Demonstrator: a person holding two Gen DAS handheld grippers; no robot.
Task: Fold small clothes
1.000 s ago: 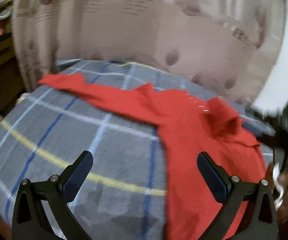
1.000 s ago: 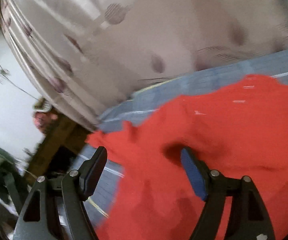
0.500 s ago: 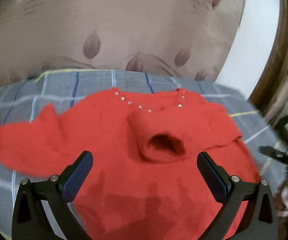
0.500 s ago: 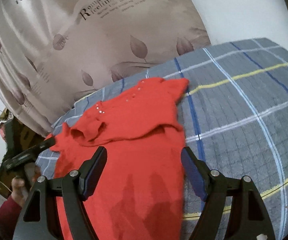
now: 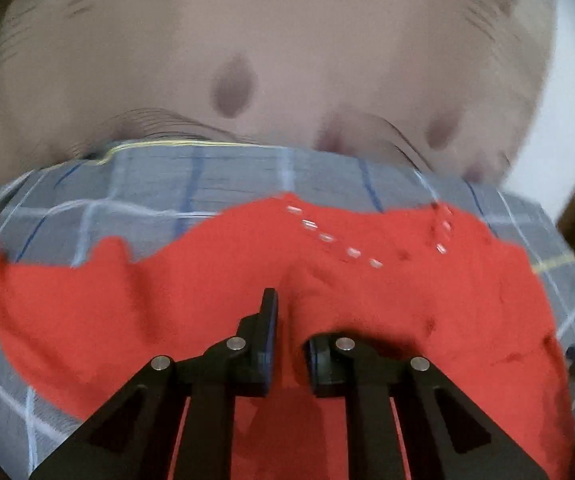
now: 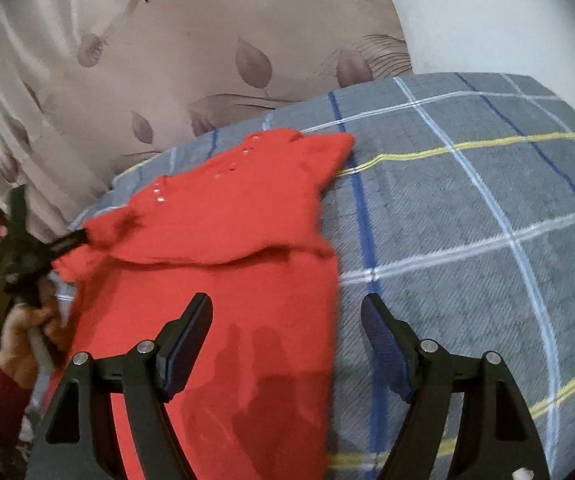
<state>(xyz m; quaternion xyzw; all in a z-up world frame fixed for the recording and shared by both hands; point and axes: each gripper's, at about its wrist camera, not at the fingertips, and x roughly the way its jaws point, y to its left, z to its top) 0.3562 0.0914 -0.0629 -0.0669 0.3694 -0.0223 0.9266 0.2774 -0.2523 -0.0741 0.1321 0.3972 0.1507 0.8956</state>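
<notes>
My left claw [image 5: 287,332] is clenched on a fold of the red knit top [image 6: 223,216] lying on the grey plaid bedsheet [image 6: 467,208]; my right claw [image 6: 287,320] is released above it.

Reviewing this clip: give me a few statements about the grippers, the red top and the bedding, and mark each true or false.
1. The left gripper is shut on a fold of the red top. True.
2. The right gripper is shut on the top. False: its jaws are spread wide and hold nothing.
3. The top lies on a grey checked bedspread. True.
4. The top is folded into a neat square. False: one sleeve is folded across the chest, the rest lies spread out.
5. A leaf-patterned curtain hangs behind the bed. True.
</notes>
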